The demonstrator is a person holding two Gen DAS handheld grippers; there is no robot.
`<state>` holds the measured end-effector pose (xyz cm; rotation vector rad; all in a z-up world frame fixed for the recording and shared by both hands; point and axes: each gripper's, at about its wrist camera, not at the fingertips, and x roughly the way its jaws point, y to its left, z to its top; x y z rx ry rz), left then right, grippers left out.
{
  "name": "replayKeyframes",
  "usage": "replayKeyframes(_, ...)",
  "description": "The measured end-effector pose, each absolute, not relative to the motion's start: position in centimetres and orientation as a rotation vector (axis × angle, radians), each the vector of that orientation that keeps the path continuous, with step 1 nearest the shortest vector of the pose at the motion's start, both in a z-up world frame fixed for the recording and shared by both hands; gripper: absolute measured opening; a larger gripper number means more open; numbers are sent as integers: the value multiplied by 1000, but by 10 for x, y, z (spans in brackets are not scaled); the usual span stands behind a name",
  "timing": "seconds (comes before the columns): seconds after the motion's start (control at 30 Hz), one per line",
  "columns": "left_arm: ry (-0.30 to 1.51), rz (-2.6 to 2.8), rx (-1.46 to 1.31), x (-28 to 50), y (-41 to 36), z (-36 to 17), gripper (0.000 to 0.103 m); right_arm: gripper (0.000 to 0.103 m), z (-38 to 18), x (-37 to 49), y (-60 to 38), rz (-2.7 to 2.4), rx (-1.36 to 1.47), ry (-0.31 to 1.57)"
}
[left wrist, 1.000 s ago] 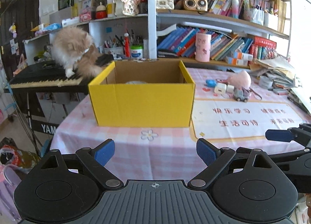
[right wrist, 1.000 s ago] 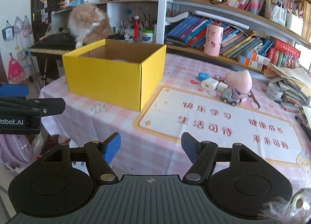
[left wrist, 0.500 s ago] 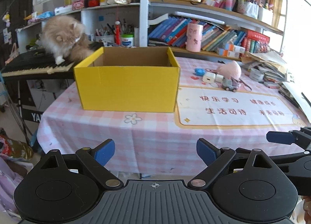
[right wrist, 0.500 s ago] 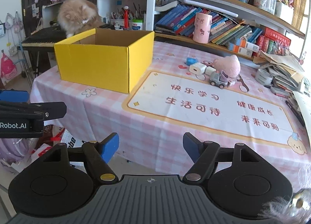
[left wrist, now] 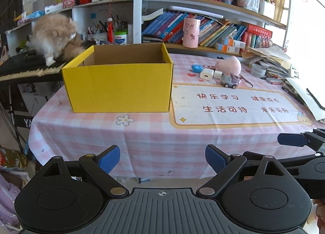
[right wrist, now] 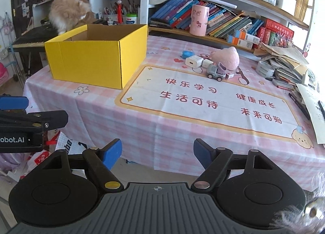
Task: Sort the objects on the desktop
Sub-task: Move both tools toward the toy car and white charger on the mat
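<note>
An open yellow cardboard box stands on the left part of a pink checked table. Behind the printed mat lie a pink plush, a grey toy truck, two white chargers and a blue object. My left gripper hangs open off the table's near edge, nothing between its fingers. My right gripper is beside it, also short of the table; its jaws are opening and hold nothing.
A fluffy cat stands on a keyboard piano behind the box. Shelves of books and a pink cup line the back. Stacked papers and pens crowd the right edge. Bags lie on the floor at left.
Both grippers have drawn back from the table, so the box and toys look farther away. The right gripper's fingers stand wider apart. The cat has turned away.
</note>
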<state>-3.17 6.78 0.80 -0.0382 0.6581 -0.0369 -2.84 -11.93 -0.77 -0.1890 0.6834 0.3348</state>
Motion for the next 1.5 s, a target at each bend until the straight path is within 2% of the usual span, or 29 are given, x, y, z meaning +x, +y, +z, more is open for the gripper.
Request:
replayKeyframes(0.77, 659, -229, 28, 17, 7, 7, 93, 79, -6, -6, -174, 157, -125, 703)
replayKeyframes(1.5, 677, -272, 68, 72, -29, 1, 93, 79, -13, 52, -210, 103, -57, 744)
